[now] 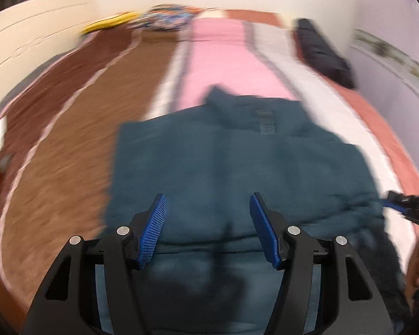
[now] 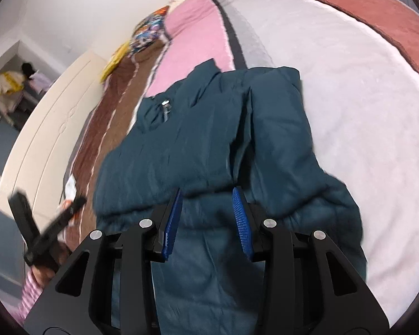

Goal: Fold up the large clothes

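- The teal jacket [image 2: 209,145] lies spread on the bed [image 2: 349,97], collar toward the far end, with one sleeve folded in along its right side.
- The left tool [image 1: 208,223] hovers over the near part of the jacket, its blue pads set wide apart with only fabric showing between them; nothing is gripped.
- The right tool [image 2: 208,217] also hangs above the jacket's near half, close to where the folded sleeve meets the body; its pads stand apart, narrower than the left pair, and hold nothing.
- In the left wrist view the right tool appears at the right edge, beside the jacket's side; in the right wrist view the left tool shows at the lower left, off the jacket's left edge.
- The bed cover runs in stripes: brown on the left, pink in the middle, white on the right, with a reddish border.
- The jacket's left edge lies over the brown stripe and its right edge over the white one, with bare cover on both sides and beyond the collar.
- A patterned bundle [image 1: 167,16] and a yellow item [image 1: 109,23] lie at the far end, well apart from the jacket; a dark folded item [image 1: 321,53] sits at the far right edge.
- A cream board [image 2: 50,128] borders the bed's left side.
- The left wrist view is blurred.
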Tool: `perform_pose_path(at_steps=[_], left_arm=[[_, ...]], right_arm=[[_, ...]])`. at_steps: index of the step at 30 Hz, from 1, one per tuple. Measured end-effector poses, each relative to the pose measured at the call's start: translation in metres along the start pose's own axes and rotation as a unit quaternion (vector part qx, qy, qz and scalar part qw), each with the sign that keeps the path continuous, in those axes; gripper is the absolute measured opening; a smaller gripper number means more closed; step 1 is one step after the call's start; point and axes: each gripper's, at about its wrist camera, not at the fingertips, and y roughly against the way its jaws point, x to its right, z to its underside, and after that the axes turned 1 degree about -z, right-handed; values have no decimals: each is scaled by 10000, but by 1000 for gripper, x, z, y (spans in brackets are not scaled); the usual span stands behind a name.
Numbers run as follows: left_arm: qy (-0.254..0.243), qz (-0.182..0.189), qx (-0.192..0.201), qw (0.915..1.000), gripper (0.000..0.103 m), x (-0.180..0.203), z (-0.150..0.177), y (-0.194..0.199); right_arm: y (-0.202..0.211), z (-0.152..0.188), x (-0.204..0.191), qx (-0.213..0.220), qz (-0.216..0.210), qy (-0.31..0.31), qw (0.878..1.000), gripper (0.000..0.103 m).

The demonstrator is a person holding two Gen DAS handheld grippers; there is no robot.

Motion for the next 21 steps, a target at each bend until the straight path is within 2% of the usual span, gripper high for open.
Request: perform_pose_path(at_steps=[1, 2, 3, 5, 8, 10, 13, 16, 18, 20, 21], left_arm=[[77, -36, -28, 10000, 60, -7, 0, -3], [143, -116, -51, 9998, 60, -14, -1, -8], [188, -221, -83, 9995, 57, -20, -2, -15], [214, -268, -227, 9992, 54, -27, -1, -28], [324, -370, -485, 9976, 54, -38, 6, -45], [418, -267, -435, 9978, 54, -41, 9, -45], [399, -239, -438, 9980, 54, -42, 11, -49], [410, -242, -438, 9979, 54, -41, 13, -50], [390, -223, -417, 9981, 54, -43, 15, -50], [318, -221, -451, 9982, 54, -43, 16, -52], [323, -210, -454, 9982, 54, -44, 16, -53]], right_arm=[[-4, -4, -2, 20, 86, -13, 10000, 36], [-8, -9, -4, 78, 212, -22, 9997, 27], [-9, -13, -8, 141, 248, 7, 9996, 23], [-7, -17, -20, 291, 104, 208, 9993, 14], [8, -16, -32, 631, 248, 523, 9963, 12], [17, -13, -29, 794, 215, 426, 9957, 12], [10, -15, -25, 603, 55, 309, 9977, 12], [5, -15, -37, 657, -77, 425, 9969, 12], [-5, -17, -43, 526, -204, 478, 9973, 12], [-29, -23, -39, 155, -8, 398, 9991, 12], [-44, -25, -32, -11, 341, 353, 9988, 12]])
